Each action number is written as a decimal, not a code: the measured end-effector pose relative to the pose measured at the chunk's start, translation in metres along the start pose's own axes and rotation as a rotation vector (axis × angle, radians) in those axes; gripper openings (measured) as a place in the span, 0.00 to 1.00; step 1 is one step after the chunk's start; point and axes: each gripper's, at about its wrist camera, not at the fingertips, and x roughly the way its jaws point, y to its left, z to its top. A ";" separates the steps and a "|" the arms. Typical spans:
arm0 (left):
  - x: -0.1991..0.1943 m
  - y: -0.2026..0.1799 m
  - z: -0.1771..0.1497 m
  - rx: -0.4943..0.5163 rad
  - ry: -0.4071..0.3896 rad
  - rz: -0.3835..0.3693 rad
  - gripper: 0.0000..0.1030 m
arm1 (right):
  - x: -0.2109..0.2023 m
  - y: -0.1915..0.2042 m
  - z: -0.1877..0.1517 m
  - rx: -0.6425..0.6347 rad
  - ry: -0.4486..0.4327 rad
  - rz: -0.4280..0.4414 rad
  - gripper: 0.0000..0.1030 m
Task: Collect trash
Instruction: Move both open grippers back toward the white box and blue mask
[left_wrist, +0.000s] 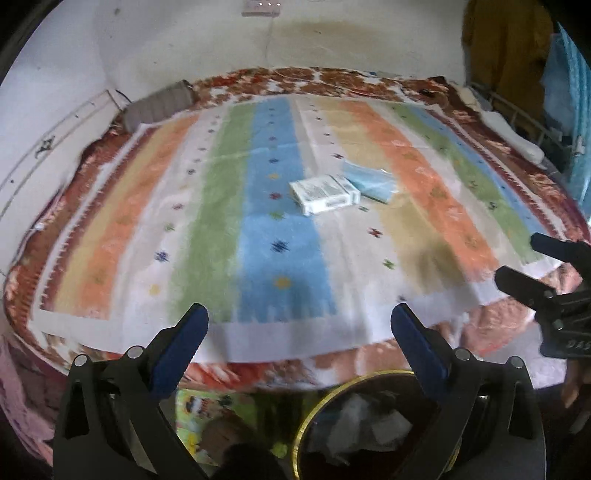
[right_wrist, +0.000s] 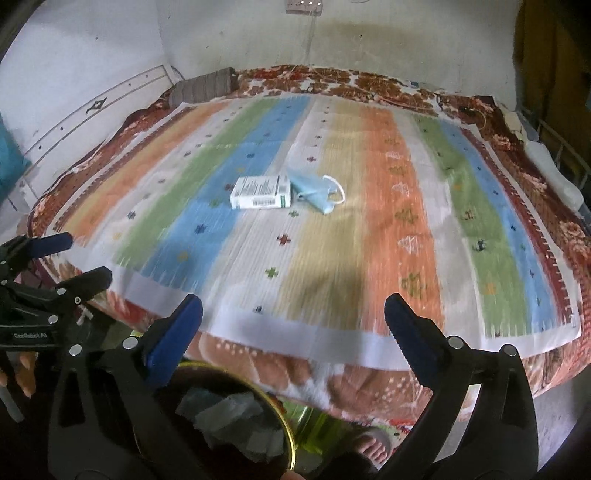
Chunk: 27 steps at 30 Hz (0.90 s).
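Now | flat white box (right_wrist: 261, 192); crumpled blue mask (right_wrist: 314, 192); striped woven cloth (right_wrist: 384, 236)

Striped multicolour sheet (right_wrist: 332, 258); white box (right_wrist: 261, 192); pale-blue mask (right_wrist: 314, 194); blue fingers (right_wrist: 177, 332).

Striped mat (right_wrist: 332, 258) open all round carton (right_wrist: 261, 192), mask (right_wrist: 314, 192) touching.

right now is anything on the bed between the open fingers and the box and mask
Nothing visible does. The white box and blue face mask lie side by side mid-bed, with only bare striped sheet between them and either gripper. The bin sits just below.
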 end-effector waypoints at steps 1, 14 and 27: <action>0.001 0.001 0.002 0.000 0.000 -0.011 0.94 | 0.002 -0.001 0.002 0.007 0.004 0.010 0.91; 0.039 0.003 0.032 0.084 0.023 -0.106 0.94 | 0.033 -0.018 0.032 0.013 -0.013 0.050 0.91; 0.097 0.004 0.053 0.238 -0.022 -0.214 0.94 | 0.075 -0.044 0.055 0.004 -0.021 0.066 0.91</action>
